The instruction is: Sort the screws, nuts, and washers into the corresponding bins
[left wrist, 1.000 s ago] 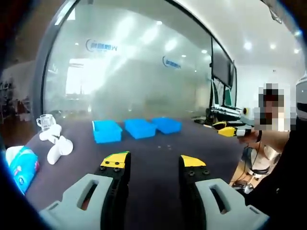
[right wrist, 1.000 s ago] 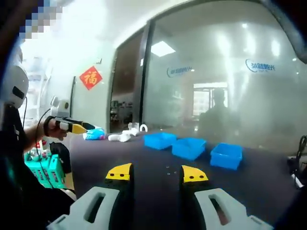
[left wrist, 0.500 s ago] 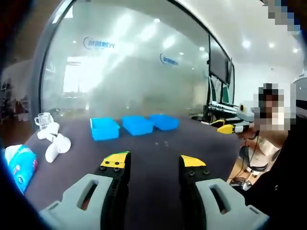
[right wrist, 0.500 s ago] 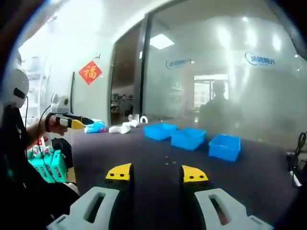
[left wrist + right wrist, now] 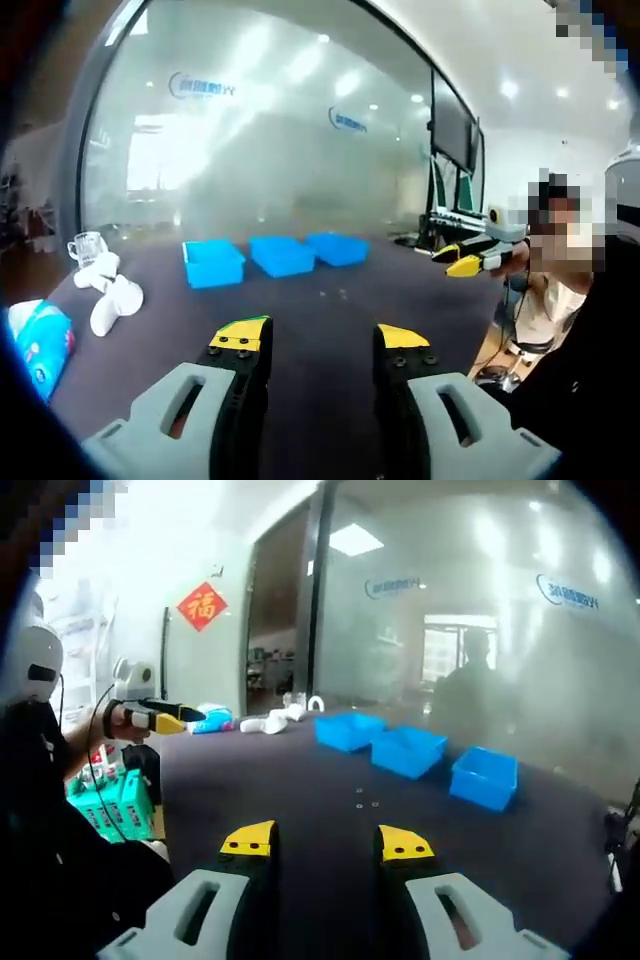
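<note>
Hovering above the dark table [image 5: 330, 330], both the left gripper [image 5: 320, 345] and right gripper [image 5: 328, 842] sit wide and hold nothing; sorting hasn't started, I reckon; small hardware bits [image 5: 366, 798] lie just short of three blue bins [image 5: 410, 752]; next up, reach down for one; frosted glass wall [image 5: 270, 140] behind.

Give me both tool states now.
Left tool: open, holding nothing.
Right tool: open, holding nothing.
</note>
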`<state>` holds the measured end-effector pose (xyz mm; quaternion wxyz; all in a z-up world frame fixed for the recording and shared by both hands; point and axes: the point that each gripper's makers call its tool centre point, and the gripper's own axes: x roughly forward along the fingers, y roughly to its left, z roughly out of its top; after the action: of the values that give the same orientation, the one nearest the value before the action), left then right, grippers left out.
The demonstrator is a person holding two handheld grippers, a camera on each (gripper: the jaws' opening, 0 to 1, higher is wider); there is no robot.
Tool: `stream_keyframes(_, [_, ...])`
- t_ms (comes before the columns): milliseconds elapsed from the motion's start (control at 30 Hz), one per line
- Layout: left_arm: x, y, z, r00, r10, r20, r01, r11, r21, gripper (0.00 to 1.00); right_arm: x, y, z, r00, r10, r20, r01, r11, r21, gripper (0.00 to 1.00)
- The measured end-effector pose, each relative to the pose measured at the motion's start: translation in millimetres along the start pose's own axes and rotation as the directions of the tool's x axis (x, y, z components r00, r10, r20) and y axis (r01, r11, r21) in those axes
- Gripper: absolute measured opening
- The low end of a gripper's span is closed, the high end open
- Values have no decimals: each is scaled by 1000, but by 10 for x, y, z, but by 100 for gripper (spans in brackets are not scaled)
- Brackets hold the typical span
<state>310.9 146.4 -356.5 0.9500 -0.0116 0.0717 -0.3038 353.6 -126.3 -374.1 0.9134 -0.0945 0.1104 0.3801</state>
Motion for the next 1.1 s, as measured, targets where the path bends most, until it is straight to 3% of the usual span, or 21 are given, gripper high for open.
stream_keyframes(267, [1, -22, -47, 1000, -13, -14, 13, 1000, -1, 40, 290, -67, 70, 991, 69, -114, -76, 995, -61, 33])
stream_keyframes(433, [-2, -15, -66, 1000, -12, -17, 12, 1000, -6, 40, 535, -44, 53, 968, 129, -217, -156, 982, -110, 33])
stream_keyframes(900, [-31, 69, -57, 1000, 6, -9, -6, 1000, -13, 40, 1053, -183, 153, 928, 169, -333, -227, 963, -143, 32])
stream_keyframes(1100, [-49, 93, -58, 1000, 12, -6, -13, 1000, -17, 40, 1149, -234, 80, 897, 181, -403, -258, 955, -145, 31])
